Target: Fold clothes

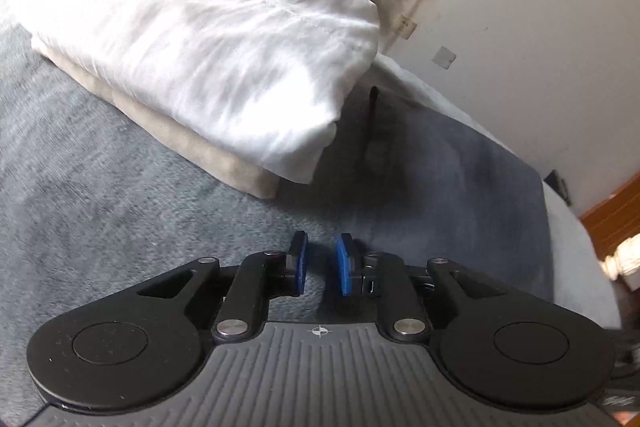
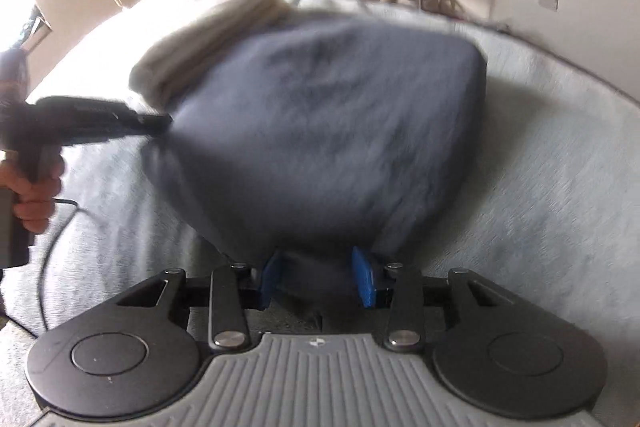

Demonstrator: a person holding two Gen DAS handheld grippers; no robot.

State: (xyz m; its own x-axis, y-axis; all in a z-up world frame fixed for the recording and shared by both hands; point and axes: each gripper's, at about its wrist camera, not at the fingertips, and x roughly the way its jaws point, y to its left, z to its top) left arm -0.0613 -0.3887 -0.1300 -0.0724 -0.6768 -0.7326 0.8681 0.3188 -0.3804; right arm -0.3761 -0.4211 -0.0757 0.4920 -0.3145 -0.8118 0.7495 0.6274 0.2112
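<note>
Right hand-held gripper (image 2: pixel 318 277) has its blue pads around the near edge of a dark blue garment (image 2: pixel 320 115) lying on the bed (image 2: pixel 540 187), long axis running away; pressing is unclear. Only the left wrist view shows the left hand-held gripper (image 1: pixel 320 263) slightly parted, empty, near the folded white garment (image 1: pixel 200 27).

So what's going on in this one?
A person is folding clothes on a bed, a handheld gripper in each hand. The right gripper has a dark blue garment bunched between its jaws. The left gripper has nothing between its slightly parted jaws. Already folded, a white garment sits on a beige one.
</note>
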